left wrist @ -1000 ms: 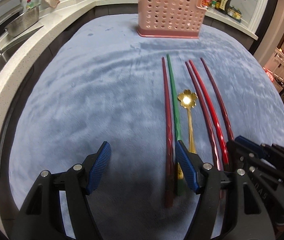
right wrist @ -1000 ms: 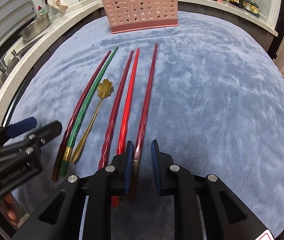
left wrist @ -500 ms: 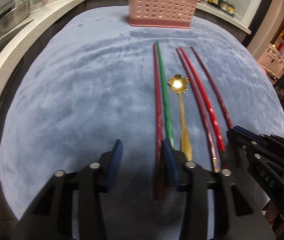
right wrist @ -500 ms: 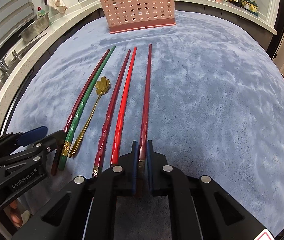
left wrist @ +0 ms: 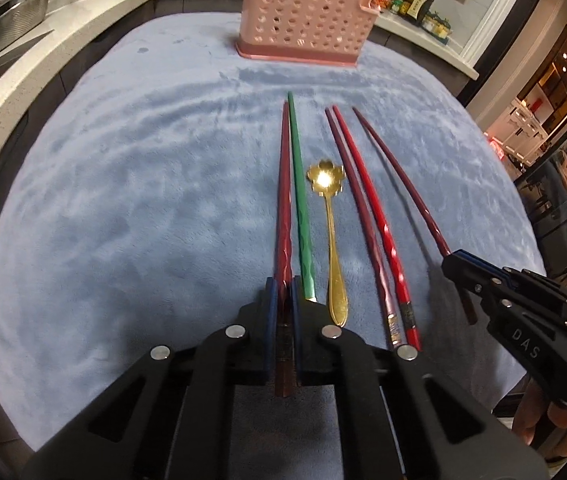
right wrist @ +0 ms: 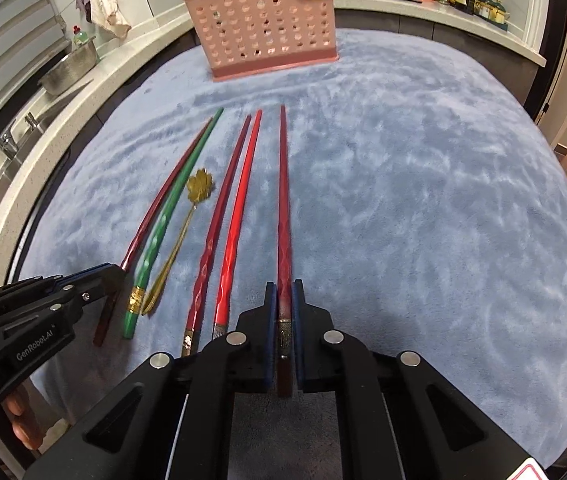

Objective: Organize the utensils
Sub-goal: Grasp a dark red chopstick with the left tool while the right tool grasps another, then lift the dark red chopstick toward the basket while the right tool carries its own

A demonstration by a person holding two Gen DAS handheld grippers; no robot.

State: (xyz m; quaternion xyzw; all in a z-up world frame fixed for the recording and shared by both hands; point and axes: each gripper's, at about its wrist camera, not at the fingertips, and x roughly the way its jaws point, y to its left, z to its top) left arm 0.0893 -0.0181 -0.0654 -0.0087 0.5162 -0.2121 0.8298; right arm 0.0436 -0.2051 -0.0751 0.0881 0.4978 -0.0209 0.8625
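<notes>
Kitchen counters (left wrist: 95, 28) curve around a work surface covered by a blue-grey plush cloth (left wrist: 123, 200), on which the utensils lie in a row.

Left wrist view: the left gripper (left wrist: 282, 292) has just been closing, and its blue pads now clamp the thick end of the leftmost dark red chopstick (left wrist: 284, 184), which runs straight ahead from the jaws. Just right of the jaws lies a green chopstick (left wrist: 299, 184), touching or nearly touching the held one along its length. Next to the right is a gold spoon (left wrist: 329, 216) with a flower-shaped bowl, bowl end away from the claw. Further right lie a maroon chopstick (left wrist: 357, 208) and a bright red chopstick (left wrist: 371, 204), close together. Far right, the right gripper (left wrist: 453, 262) grips the outermost dark red chopstick (left wrist: 399, 176). A pink perforated holder (left wrist: 303, 20) stands well ahead of the claw, apart from all the utensils.

Right wrist view: the right gripper (right wrist: 282, 292) is closed narrow on the outer chopstick (right wrist: 283, 200), its decorated end between the pads. To the left lie the bright red chopstick (right wrist: 239, 208), maroon chopstick (right wrist: 219, 216), spoon (right wrist: 191, 208) and green chopstick (right wrist: 171, 216). The left gripper (right wrist: 117, 274) sits far left, on its chopstick (right wrist: 163, 204). The holder (right wrist: 263, 28) stands ahead; whether it holds anything cannot be told.
</notes>
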